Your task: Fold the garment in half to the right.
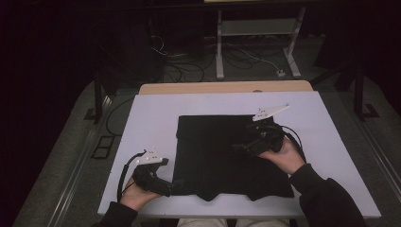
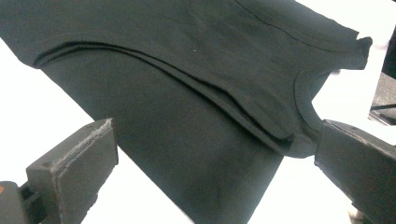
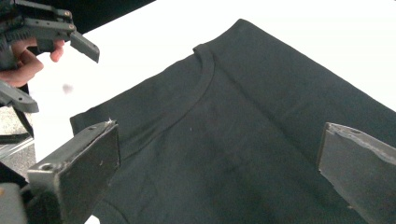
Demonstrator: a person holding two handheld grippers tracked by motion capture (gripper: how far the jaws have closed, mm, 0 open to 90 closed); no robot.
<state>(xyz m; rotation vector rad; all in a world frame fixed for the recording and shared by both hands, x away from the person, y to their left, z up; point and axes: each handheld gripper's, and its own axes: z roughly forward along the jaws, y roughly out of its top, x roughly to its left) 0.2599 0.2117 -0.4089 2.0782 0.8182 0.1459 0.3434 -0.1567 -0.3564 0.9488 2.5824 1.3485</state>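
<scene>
A folded black cotton T-shirt (image 1: 222, 156) lay flat in the middle of the white rectangular counter (image 1: 156, 113), its round collar at the near edge, toward 6 o'clock in the high view. The left tongs (image 1: 176, 185) sat at the garment's 7 o'clock corner, held by the person's left hand (image 1: 137, 195). In the left gripper view the T-shirt (image 2: 187, 116) showed stacked folded layers and the curved neckline between the 2 jaws, which stood wide apart with nothing clamped. The right tongs (image 1: 239, 147) hovered over the cloth at about 2 o'clock from its centre, gripped by the right hand (image 1: 283, 158) in a dark sleeve (image 1: 326, 198). In the right gripper view the jaws were likewise spread apart above the T-shirt (image 3: 243, 130), and the left tongs (image 3: 60, 51) appeared at 10 o'clock beyond the collar.
</scene>
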